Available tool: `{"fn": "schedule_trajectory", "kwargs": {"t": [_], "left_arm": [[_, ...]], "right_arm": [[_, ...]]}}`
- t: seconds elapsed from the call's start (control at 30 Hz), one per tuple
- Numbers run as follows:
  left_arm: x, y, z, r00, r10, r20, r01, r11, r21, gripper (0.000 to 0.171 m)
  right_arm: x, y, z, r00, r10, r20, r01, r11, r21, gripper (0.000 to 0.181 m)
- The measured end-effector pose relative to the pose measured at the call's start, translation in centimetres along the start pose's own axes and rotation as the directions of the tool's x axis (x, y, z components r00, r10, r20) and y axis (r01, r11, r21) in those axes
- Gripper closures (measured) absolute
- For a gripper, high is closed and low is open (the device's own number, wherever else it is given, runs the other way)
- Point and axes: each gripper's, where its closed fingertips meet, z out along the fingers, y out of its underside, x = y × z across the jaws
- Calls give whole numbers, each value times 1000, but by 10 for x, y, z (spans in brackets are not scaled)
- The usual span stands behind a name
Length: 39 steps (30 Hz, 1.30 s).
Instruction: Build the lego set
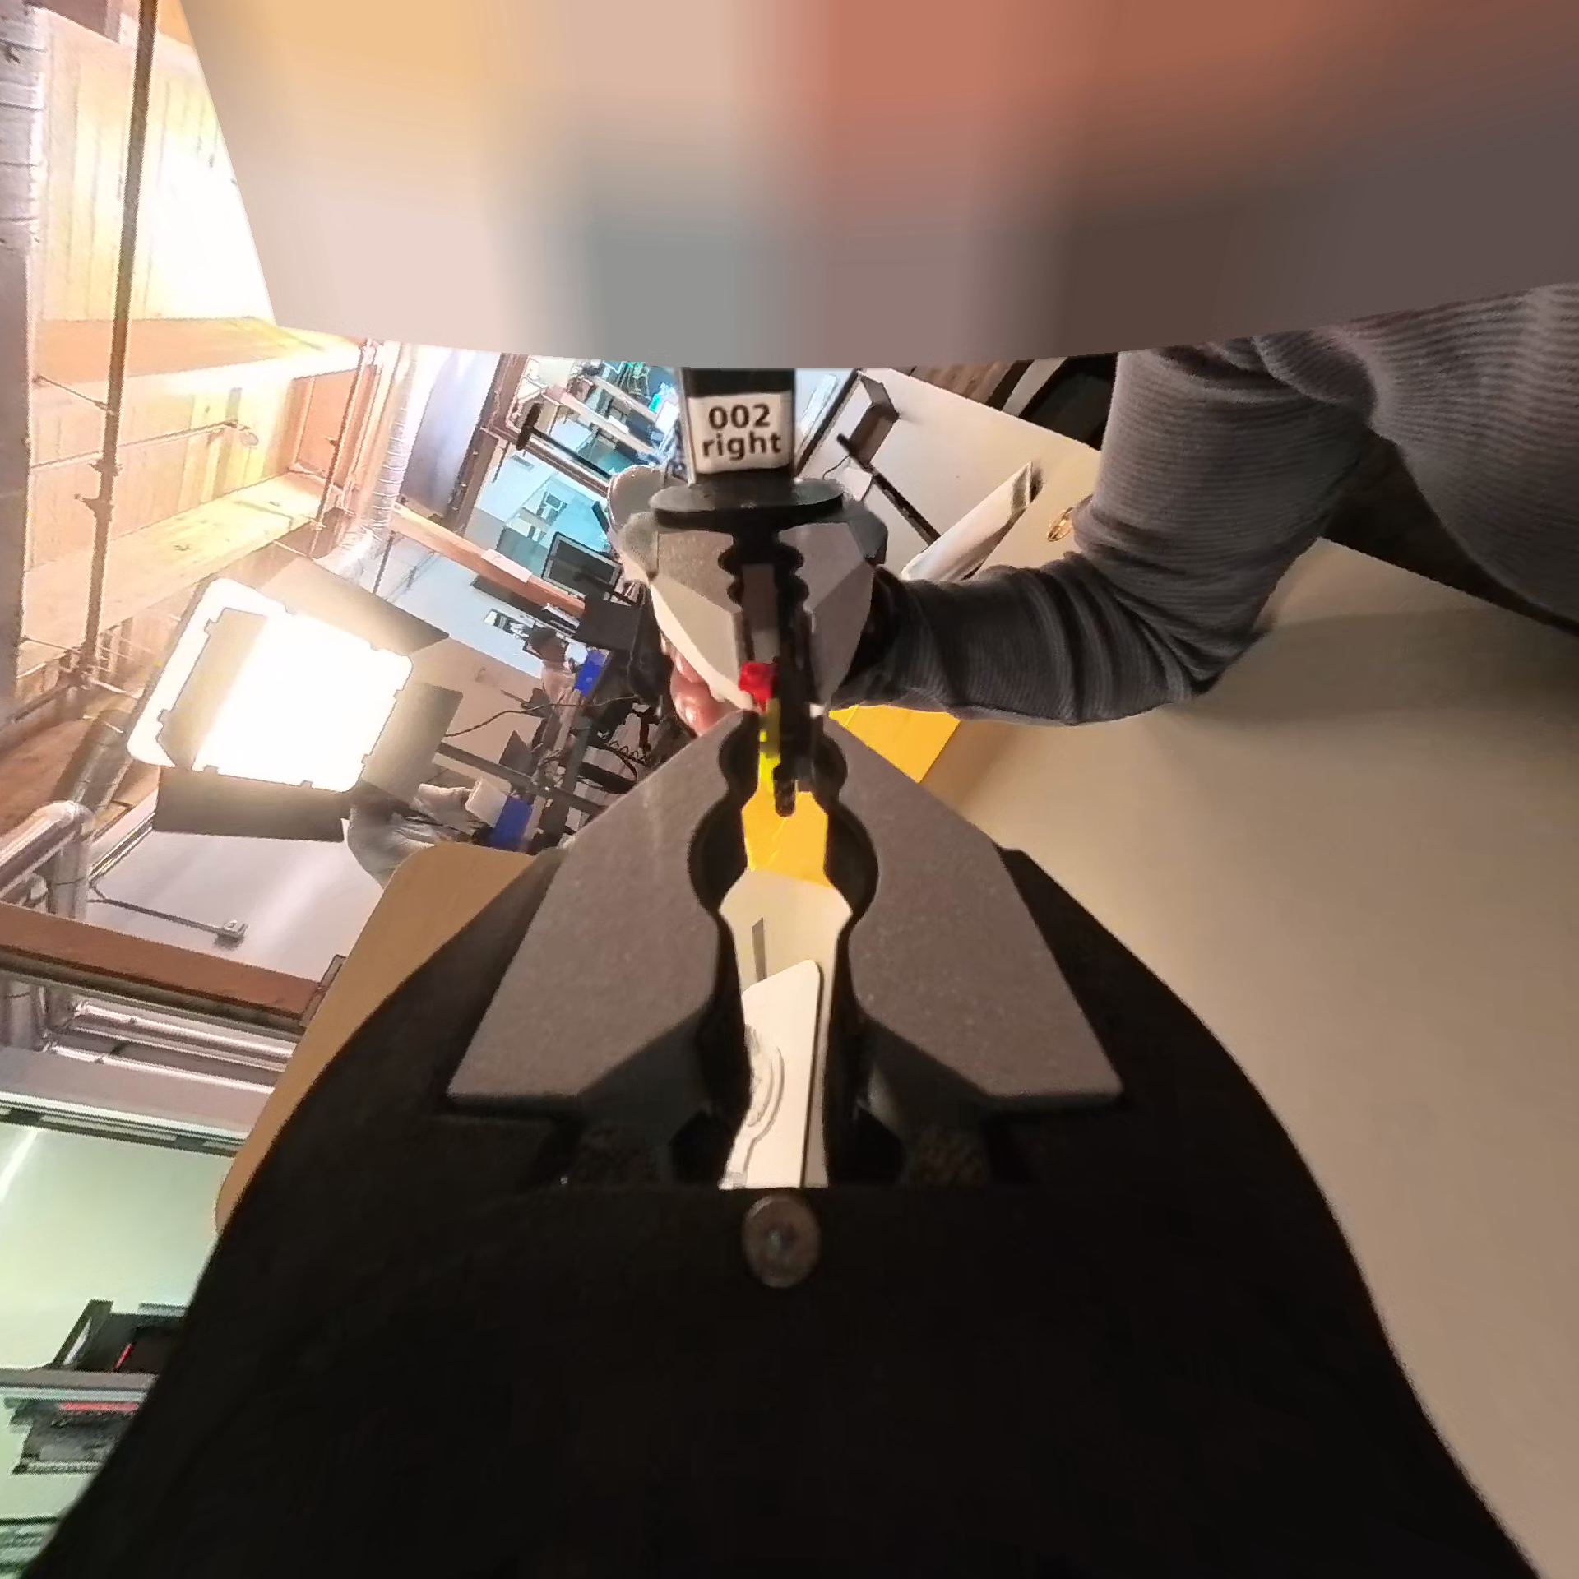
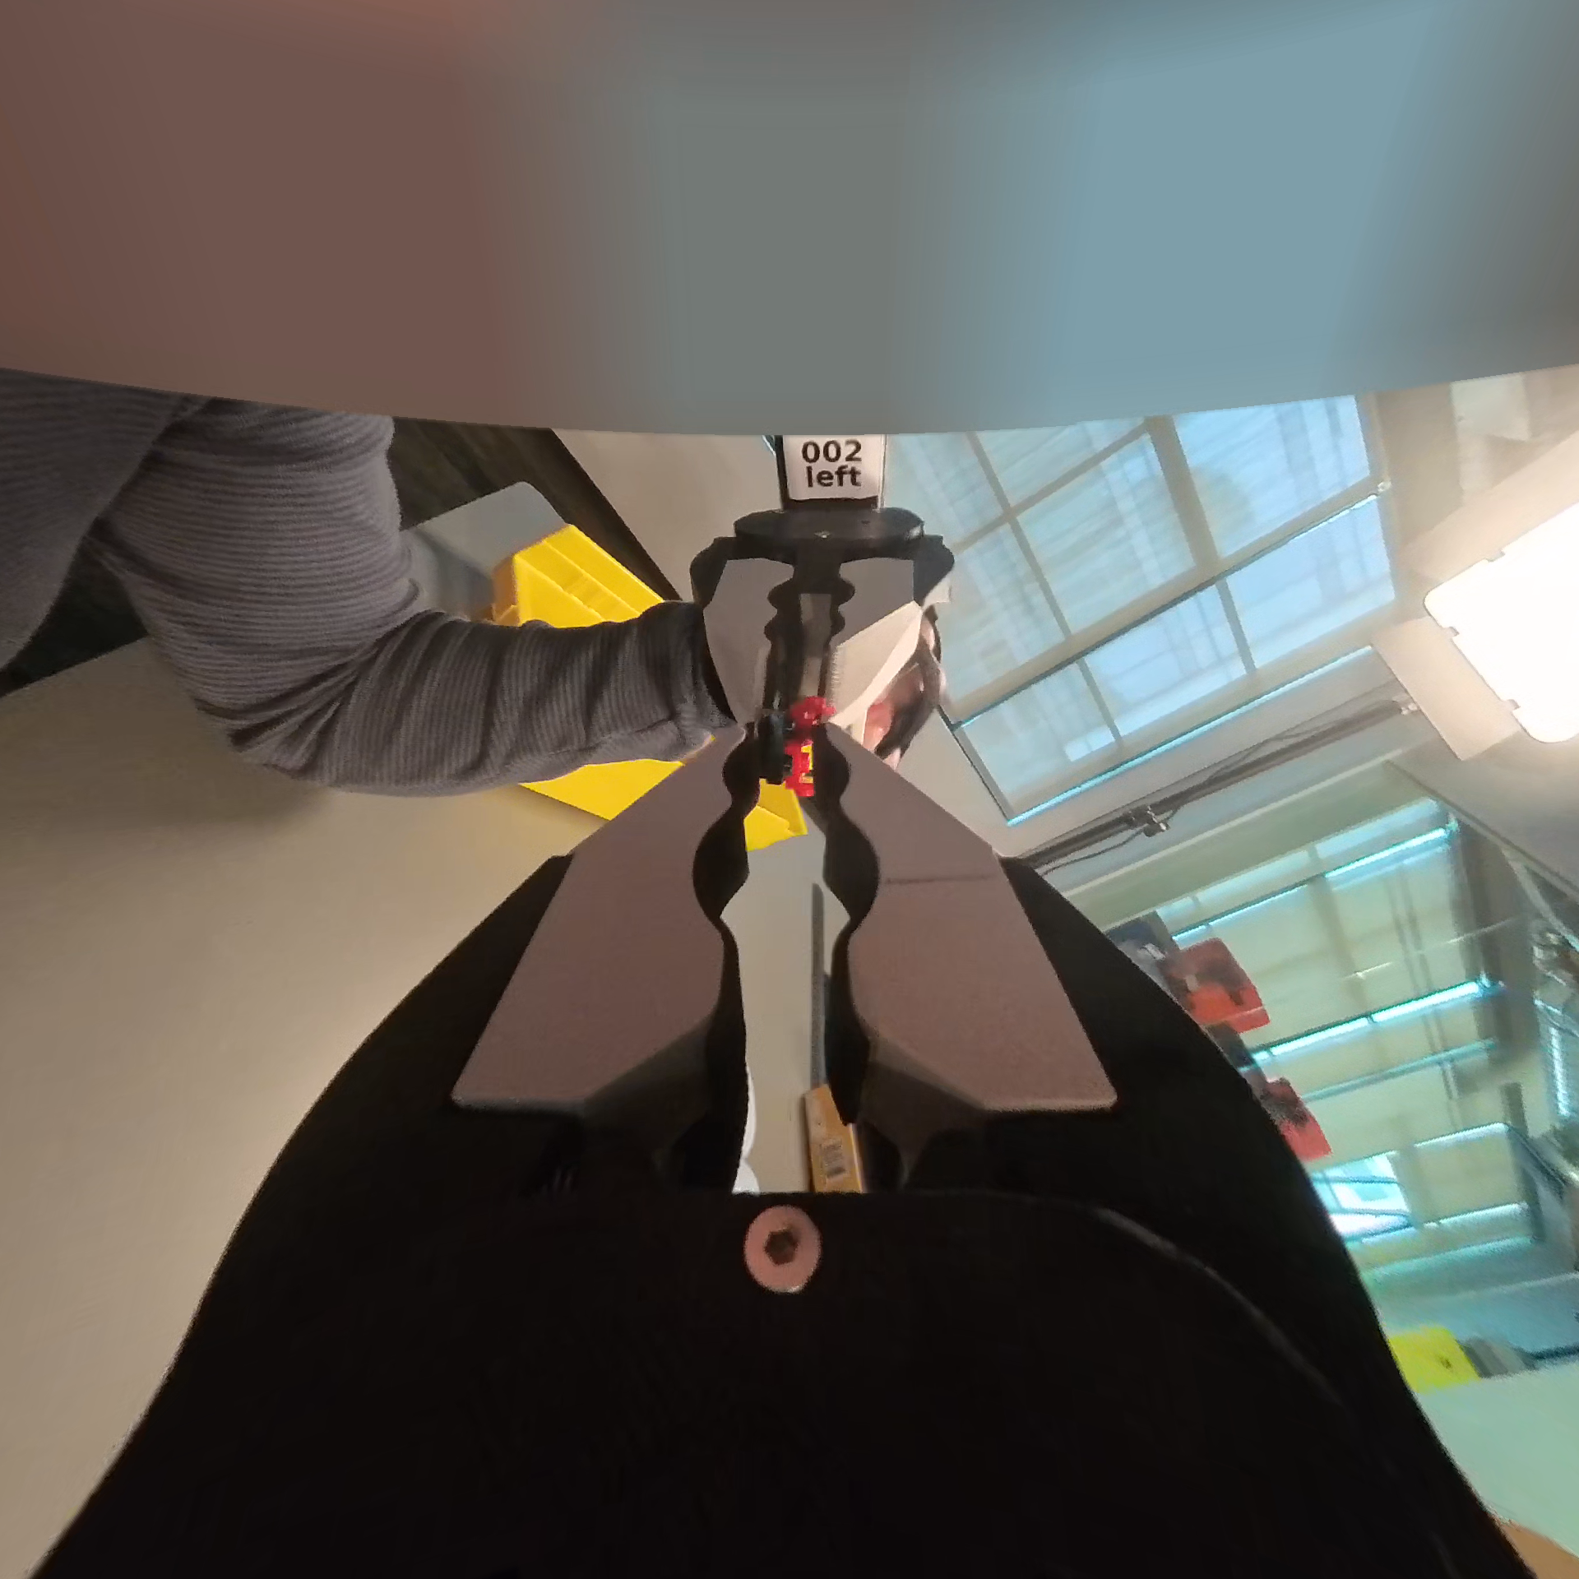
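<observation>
Surroundings: pale tabletop (image 1: 1282, 854); yellow bin (image 2: 581, 589) on it behind the grey sleeve (image 2: 384, 683); white card (image 1: 782, 1077) on the table under the left gripper; studio light panel (image 1: 273, 683) and shelving off to one side; big windows (image 2: 1153, 598) on the other side.
Obstructions: each gripper's own black body fills the lower half of its view; grey sleeve crosses in front of the yellow bin; large blur patch over the top of both views.
Left gripper (image 1: 786, 726): tips almost together, pinching the lego piece at its near end.
Right gripper (image 1: 765, 683): faces the left gripper tip to tip, tips nearly meeting, also pinching the lego piece; held by a hand (image 1: 696, 696).
Lego piece (image 2: 795, 743): small build of black, red and yellow-green parts, held up off the table between the two sets of tips.
Long axis: thin and elongated, runs along the line joining the two grippers, one end in each.
Colours along it: red bit (image 1: 754, 679) toward the right gripper's side, yellow-green strip (image 1: 769, 739) and black bar next to it in the left wrist view.
Fine detail: studs and exact shape too small to tell.
</observation>
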Motion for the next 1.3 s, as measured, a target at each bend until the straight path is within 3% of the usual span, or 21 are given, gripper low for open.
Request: {"fn": "schedule_trajectory", "kwargs": {"t": [0.4,0.6,0.7,0.8,1.0,1.1,1.2,1.3], "left_arm": [[12,13,8,992,-84,-95,75,992,-98,161],[2,15,6,998,-60,-27,58,995,-85,161],[2,18,8,999,-40,-23,38,995,-97,161],[3,16,10,999,-42,-31,39,996,-83,161],[-4,31,7,996,-57,70,67,986,-155,161],[-1,65,-2,982,-63,175,113,949,-293,161],[28,100,-7,973,-97,207,176,896,-409,161],[77,132,-19,973,-89,214,199,791,-579,161]], "right_arm": [[-13,15,-5,995,-34,91,43,995,-93,173],[-3,16,-4,1000,-12,23,14,996,-84,171],[4,26,-11,1000,-1,-13,-1,990,-138,143],[12,25,-27,998,42,-40,-46,992,-115,135],[59,29,-69,952,3,-305,-45,991,-129,134],[84,30,-91,890,3,-456,-66,990,-123,135],[111,38,-114,788,-43,-614,-74,984,-163,146],[128,50,-129,697,-109,-709,-83,969,-231,155]]}}
